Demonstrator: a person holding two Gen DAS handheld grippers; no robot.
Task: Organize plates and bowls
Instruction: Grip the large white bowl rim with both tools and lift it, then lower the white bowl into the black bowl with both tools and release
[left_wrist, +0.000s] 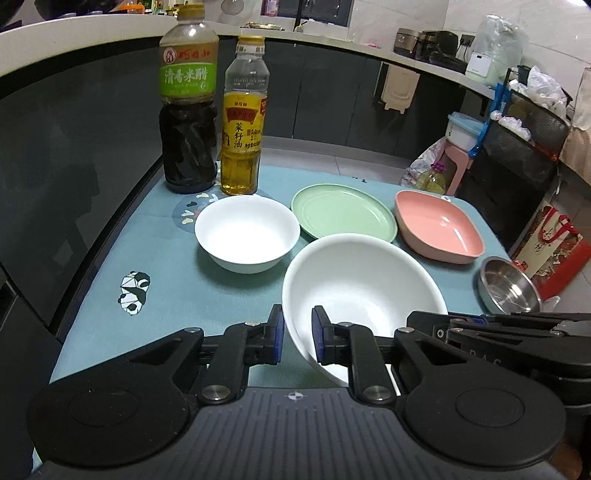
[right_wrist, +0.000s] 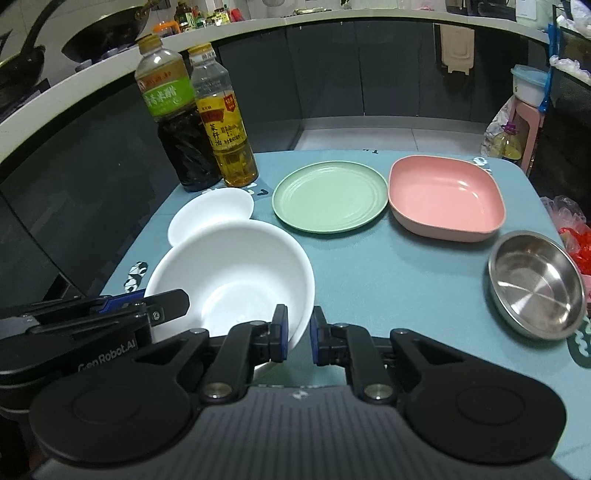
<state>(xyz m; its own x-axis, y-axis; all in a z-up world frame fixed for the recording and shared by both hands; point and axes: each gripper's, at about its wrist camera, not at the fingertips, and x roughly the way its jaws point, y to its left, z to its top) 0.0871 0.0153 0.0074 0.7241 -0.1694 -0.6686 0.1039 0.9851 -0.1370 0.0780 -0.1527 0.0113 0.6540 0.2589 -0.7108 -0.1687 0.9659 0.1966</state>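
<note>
A large white bowl (left_wrist: 364, 280) (right_wrist: 236, 269) is held between both grippers over the near part of the blue mat. My left gripper (left_wrist: 298, 334) is shut on its left rim. My right gripper (right_wrist: 298, 334) is shut on its right rim. A small white bowl (left_wrist: 246, 232) (right_wrist: 210, 214) sits behind it. A green plate (left_wrist: 343, 212) (right_wrist: 330, 195), a pink square dish (left_wrist: 439, 229) (right_wrist: 445, 197) and a steel dish (left_wrist: 509, 290) (right_wrist: 537, 284) lie to the right.
A dark vinegar bottle (left_wrist: 188, 103) (right_wrist: 177, 122) and a yellow oil bottle (left_wrist: 243, 122) (right_wrist: 225, 122) stand at the mat's far left. The table edge (right_wrist: 546, 199) drops off on the right, with bags and a pink stool (right_wrist: 517, 122) beyond.
</note>
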